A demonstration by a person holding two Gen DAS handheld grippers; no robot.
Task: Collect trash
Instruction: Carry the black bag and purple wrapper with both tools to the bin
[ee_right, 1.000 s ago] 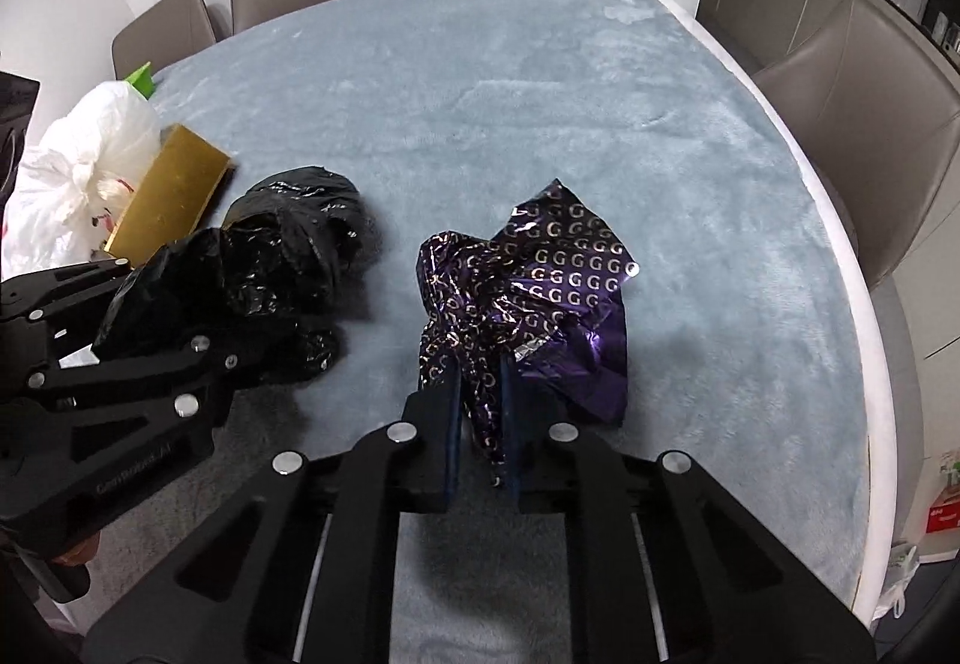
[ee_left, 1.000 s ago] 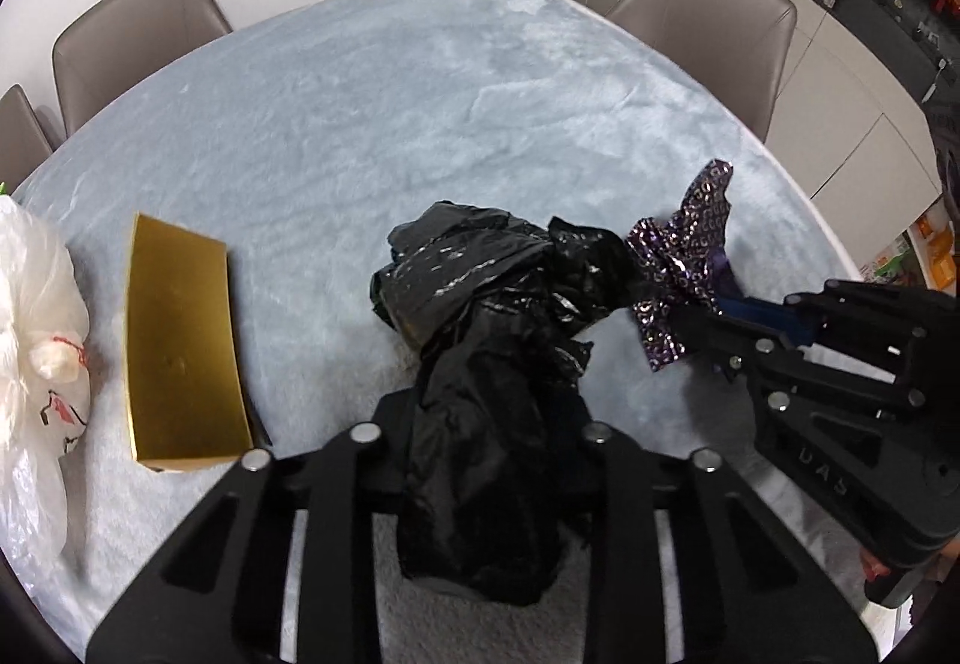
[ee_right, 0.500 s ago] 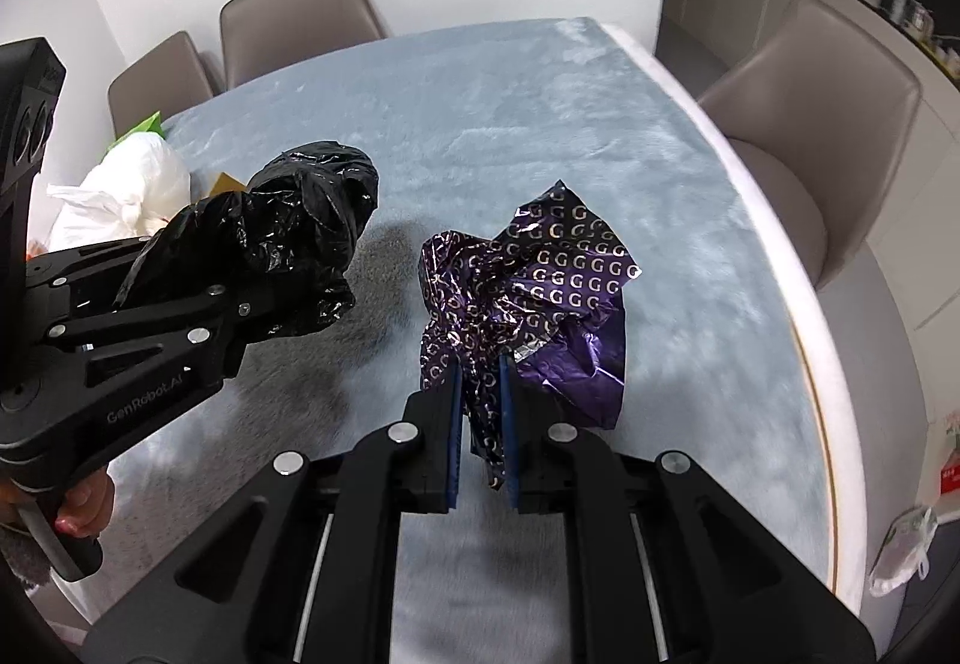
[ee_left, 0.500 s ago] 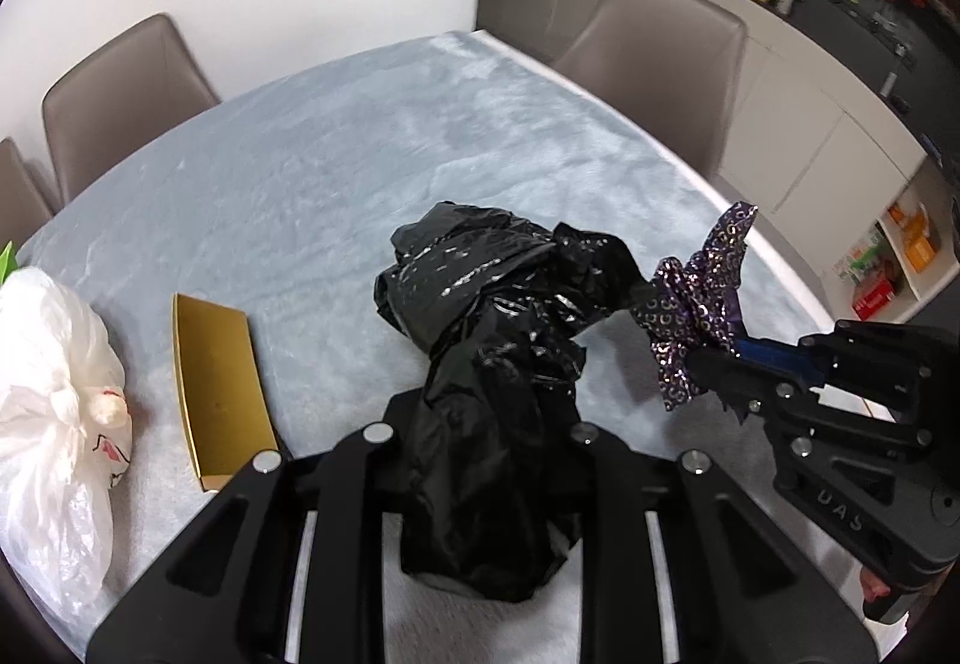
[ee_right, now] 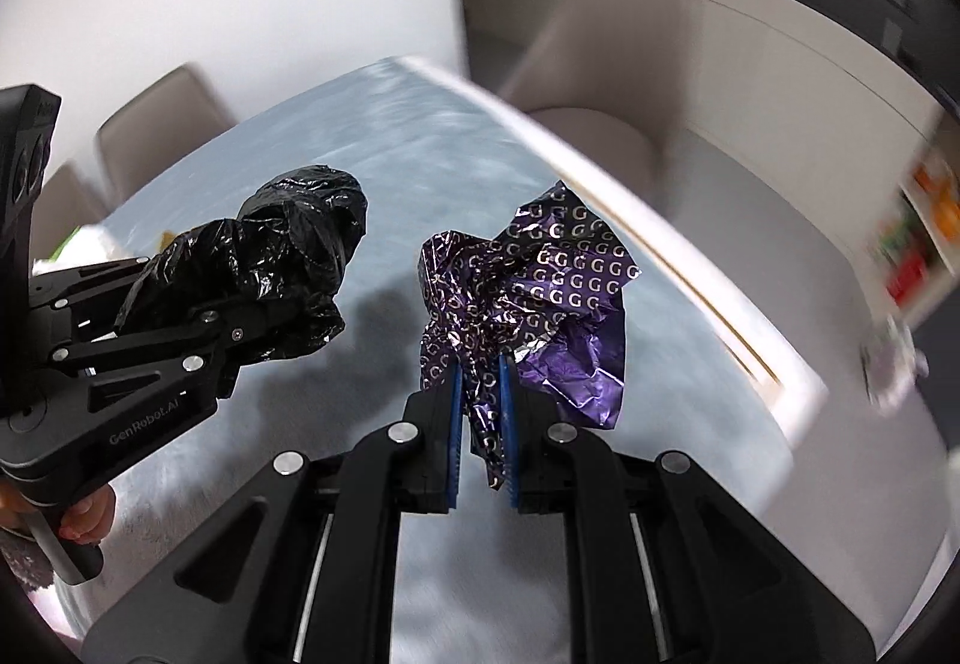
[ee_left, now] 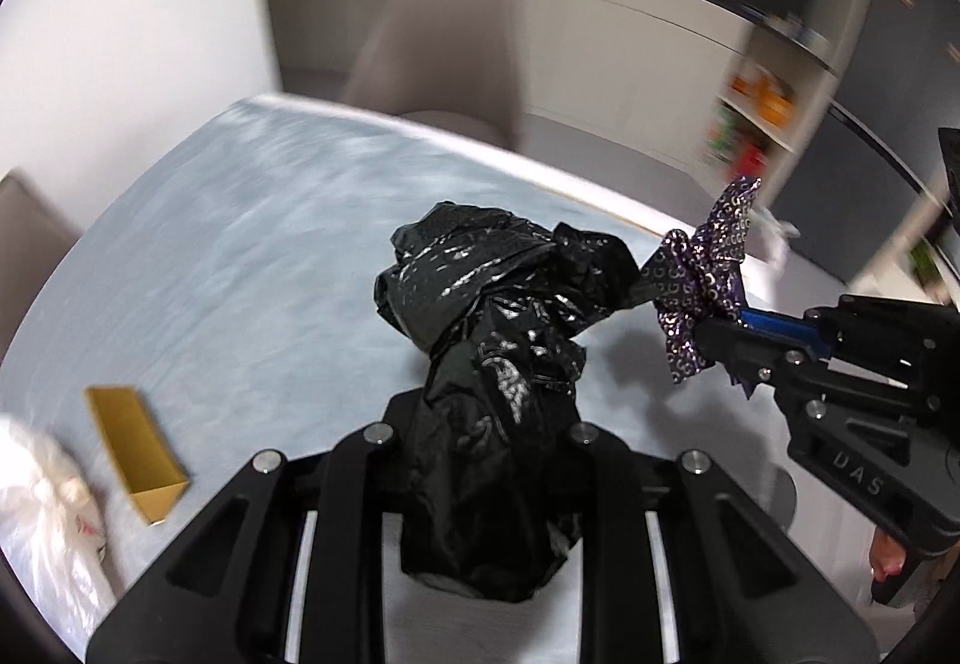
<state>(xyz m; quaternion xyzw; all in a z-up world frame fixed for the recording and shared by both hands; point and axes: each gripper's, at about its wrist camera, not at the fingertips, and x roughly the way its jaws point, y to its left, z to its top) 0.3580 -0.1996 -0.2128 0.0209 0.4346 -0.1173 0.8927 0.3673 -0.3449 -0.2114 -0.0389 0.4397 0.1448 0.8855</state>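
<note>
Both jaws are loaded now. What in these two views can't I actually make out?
- Left wrist: the left gripper's jaws, buried in the black plastic bag.
- Left wrist: the white plastic bag, cut off by the frame edge.
- Right wrist: the gold box, hidden behind the left gripper.
- Both views: the kitchen shelves, motion-blurred; the purple foil wrapper stays sharp.

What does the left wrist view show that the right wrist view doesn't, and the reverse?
Only the left wrist view shows the gold box lying on the table. Only the right wrist view shows the purple wrapper's spread face with its G print. Both show the left gripper shut on the black bag and the right gripper shut on the wrapper.
</note>
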